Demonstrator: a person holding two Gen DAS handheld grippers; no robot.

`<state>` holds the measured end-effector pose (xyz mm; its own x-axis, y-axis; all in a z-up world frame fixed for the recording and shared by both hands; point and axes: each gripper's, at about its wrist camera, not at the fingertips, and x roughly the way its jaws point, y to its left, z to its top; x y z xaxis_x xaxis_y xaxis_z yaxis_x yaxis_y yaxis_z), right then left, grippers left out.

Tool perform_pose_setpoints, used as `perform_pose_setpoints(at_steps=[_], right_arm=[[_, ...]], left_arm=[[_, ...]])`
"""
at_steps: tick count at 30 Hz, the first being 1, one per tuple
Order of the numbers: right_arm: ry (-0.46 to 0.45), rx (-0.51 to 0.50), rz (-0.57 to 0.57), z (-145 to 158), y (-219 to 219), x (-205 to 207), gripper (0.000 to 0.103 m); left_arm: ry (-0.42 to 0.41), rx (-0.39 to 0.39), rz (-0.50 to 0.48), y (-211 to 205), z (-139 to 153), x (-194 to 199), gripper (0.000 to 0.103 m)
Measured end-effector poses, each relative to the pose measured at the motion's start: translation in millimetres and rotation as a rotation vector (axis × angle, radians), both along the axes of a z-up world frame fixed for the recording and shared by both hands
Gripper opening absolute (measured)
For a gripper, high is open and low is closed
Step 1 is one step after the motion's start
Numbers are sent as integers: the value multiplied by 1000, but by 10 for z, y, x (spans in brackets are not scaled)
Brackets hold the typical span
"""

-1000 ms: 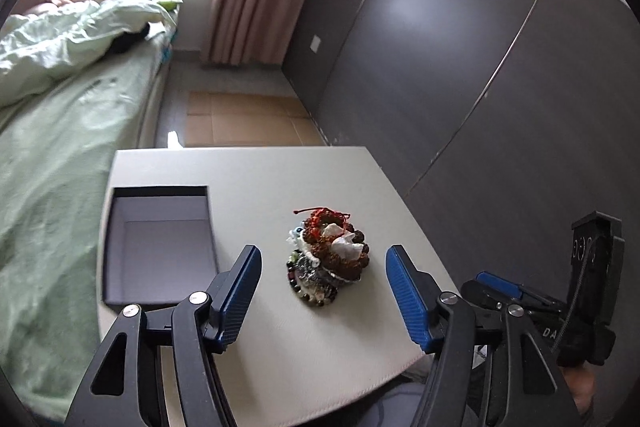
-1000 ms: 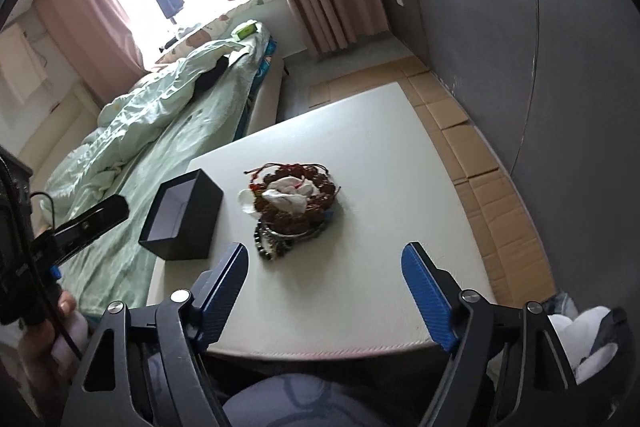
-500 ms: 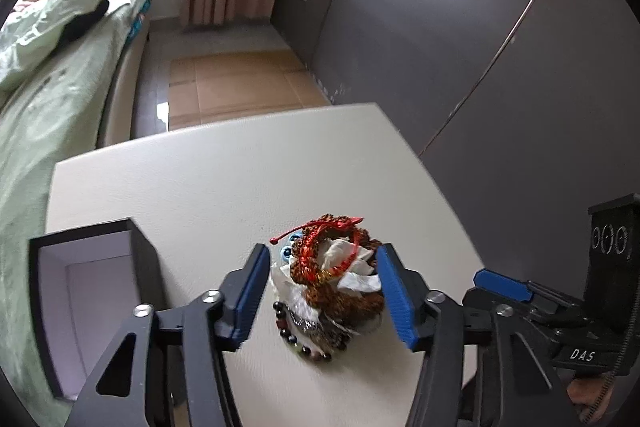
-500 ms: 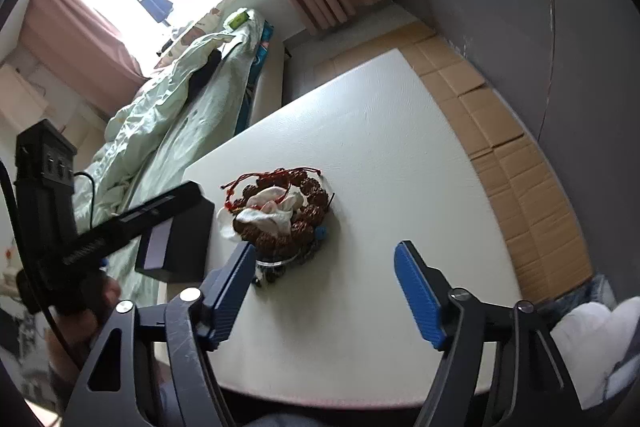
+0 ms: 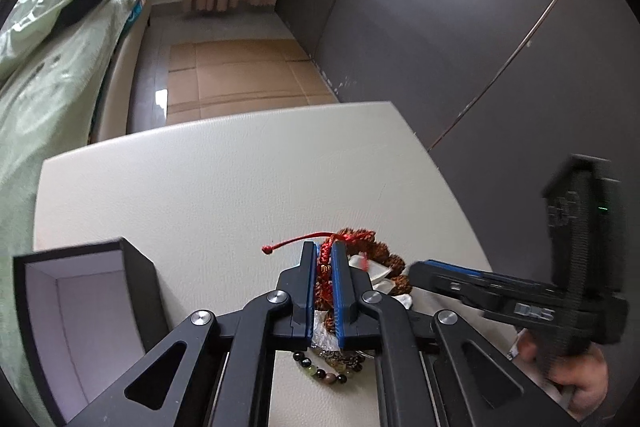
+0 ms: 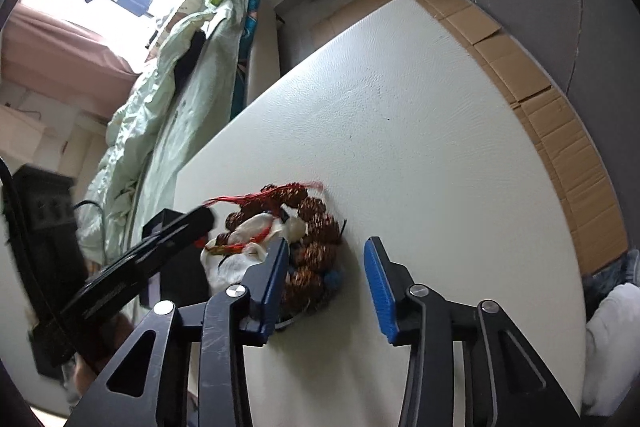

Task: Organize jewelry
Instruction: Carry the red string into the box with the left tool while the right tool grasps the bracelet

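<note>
At lower centre the left gripper [image 5: 324, 255] pinches the red cord bracelet [image 5: 326, 261] atop the jewelry pile [image 6: 296, 239], while the right gripper [image 6: 326, 263] closes around the pile's brown seed-bead bracelet [image 6: 316, 251].

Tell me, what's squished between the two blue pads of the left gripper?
The red cord bracelet from the jewelry pile sits pinched in the shut left gripper; the left wrist view shows it.

The bench [image 5: 224, 187] has a matt, off-white, finely grained leather-like top. The box [image 5: 84, 311] looks like matt black card with a pale lining. The red bracelet [image 5: 326, 259] is woven cord; the brown beads [image 6: 316, 247] look rough and knobbly, the small beads [image 5: 320, 373] glossy. Each gripper [image 5: 323, 291] [image 6: 326, 279] is matt black plastic with ribbed blue pads and shiny metal rivets. The floor cardboard [image 5: 240, 75] is dull brown.
</note>
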<state>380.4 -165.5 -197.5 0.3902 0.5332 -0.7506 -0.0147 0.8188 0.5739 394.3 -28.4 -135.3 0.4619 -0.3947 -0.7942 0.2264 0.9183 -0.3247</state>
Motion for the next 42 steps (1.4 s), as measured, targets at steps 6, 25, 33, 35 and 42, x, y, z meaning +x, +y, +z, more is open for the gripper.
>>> perform_pose_setpoints(at_steps=[6,25,33,35,42], right_arm=[[52,-83,37,-69,152,206,33],[104,-480,290,36,615,412,21],[46,-349,297,363,485,214,20],[11,-331,300,508,503,157,20],[-109,-333,326,1021,685,-17,20]], left_arm=[[-55,-25,9,114,255,-91,7],[-138,-30,82,541,786,-561,7],[-170,-22,125,760,995,-748,7],[-178,-18,136,817,1035,-806,7],[-188,-9,171,996,1075,-958,7]])
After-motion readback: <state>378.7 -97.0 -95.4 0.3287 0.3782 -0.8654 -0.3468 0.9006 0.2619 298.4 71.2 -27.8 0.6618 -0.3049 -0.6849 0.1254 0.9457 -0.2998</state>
